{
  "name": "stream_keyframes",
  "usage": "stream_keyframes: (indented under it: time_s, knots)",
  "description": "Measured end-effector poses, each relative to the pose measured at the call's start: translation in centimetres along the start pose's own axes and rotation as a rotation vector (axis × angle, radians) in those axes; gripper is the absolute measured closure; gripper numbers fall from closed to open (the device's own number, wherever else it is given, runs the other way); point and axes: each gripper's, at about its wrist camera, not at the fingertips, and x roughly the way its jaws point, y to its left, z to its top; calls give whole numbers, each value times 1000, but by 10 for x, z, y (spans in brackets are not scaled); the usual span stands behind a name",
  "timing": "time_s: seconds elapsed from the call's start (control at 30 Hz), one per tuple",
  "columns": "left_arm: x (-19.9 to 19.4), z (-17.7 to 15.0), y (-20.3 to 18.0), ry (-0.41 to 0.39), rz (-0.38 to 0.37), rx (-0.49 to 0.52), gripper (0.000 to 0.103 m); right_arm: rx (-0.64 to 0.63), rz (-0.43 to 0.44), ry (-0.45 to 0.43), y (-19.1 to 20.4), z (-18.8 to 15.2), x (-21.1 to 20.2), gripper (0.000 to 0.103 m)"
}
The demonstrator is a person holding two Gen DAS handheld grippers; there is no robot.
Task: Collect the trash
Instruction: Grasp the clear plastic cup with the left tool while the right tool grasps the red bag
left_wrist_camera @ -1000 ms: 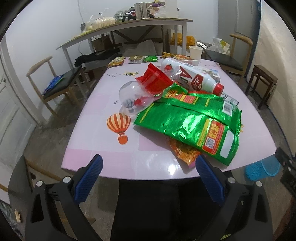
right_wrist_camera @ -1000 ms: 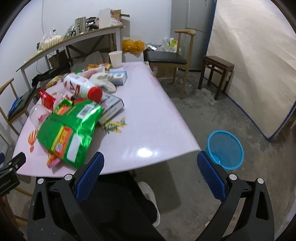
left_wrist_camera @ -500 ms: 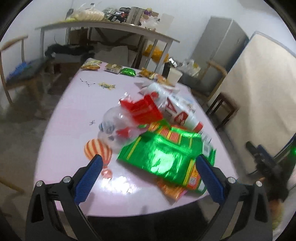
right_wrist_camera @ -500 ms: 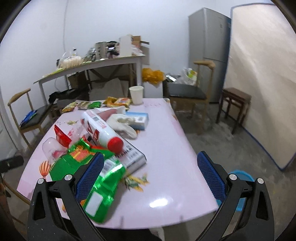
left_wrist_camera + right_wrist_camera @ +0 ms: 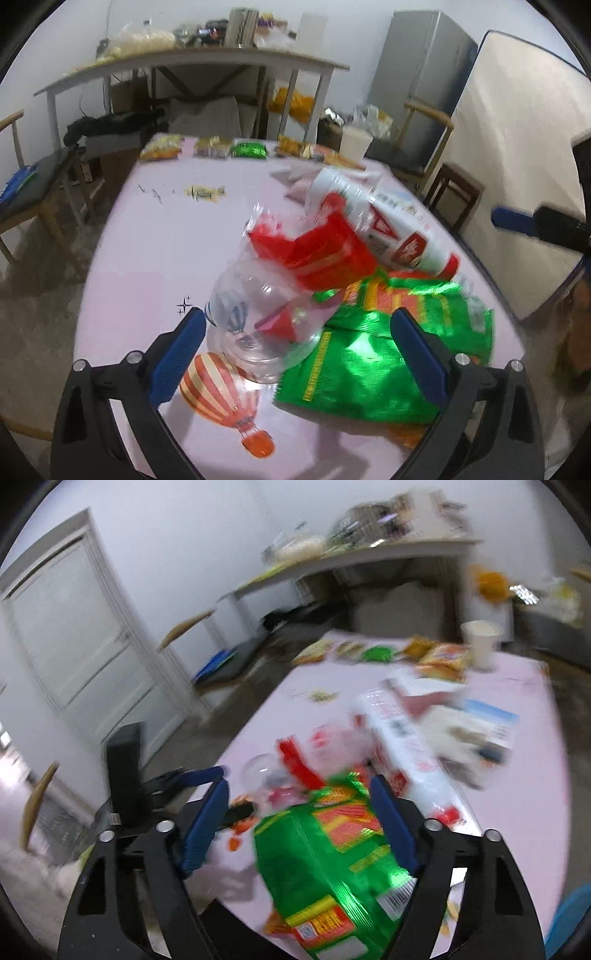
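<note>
A pile of trash lies on the pink table (image 5: 155,266). In the left wrist view I see a crushed clear bottle with a red label (image 5: 273,310), a white and red bottle (image 5: 384,221) and a green snack bag (image 5: 376,358). My left gripper (image 5: 295,328) is open, its fingers on either side of the clear bottle and the bag's edge. In the blurred right wrist view my right gripper (image 5: 299,805) is open just above the green bag (image 5: 332,871). The left gripper (image 5: 192,775) shows at its left. The right gripper's blue finger shows at the left view's right edge (image 5: 513,221).
Small snack packets (image 5: 229,147) and a paper cup (image 5: 354,142) stand at the table's far edge. Chairs (image 5: 424,144) and a long cluttered bench (image 5: 192,66) stand behind. A blue basket's rim (image 5: 569,919) shows low right. A white door (image 5: 81,642) is at the left.
Both grippers have moved in over the table toward the trash pile. The right one swung left, from facing the floor and basket to hovering over the green bag.
</note>
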Motion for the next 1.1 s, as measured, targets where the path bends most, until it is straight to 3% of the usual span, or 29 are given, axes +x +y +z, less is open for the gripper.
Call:
stream_keyframes:
  time_s: [0.13,0.4,0.63,0.73,0.77,0.83,0.87,1.0,1.1]
  knots:
    - [15,0,8,16,-25,3,12,-37,127,141,6,22,43,48]
    - [42,-1,15,44,18,19,18,-84,87,296,0,30,108,65]
    - [41,4,29,16,24,-57,17,3,88,252,-21,35,109,63]
    - [47,3,30,19,21,-64,17,14,58,201,-23,42,102,43]
    - [48,3,31,14,23,-64,21,15,53,201,-25,43,105,38]
    - [50,2,31,15,28,-67,34,12,78,220,-25,44,114,38]
    - [51,1,31,17,26,-71,34,14,90,242,-25,44,120,42]
    - [48,-1,29,-1,34,-76,35,-14,72,336,-19,38,142,88]
    - [43,-3,28,-5,63,-72,35,-25,66,338,-13,32,140,96]
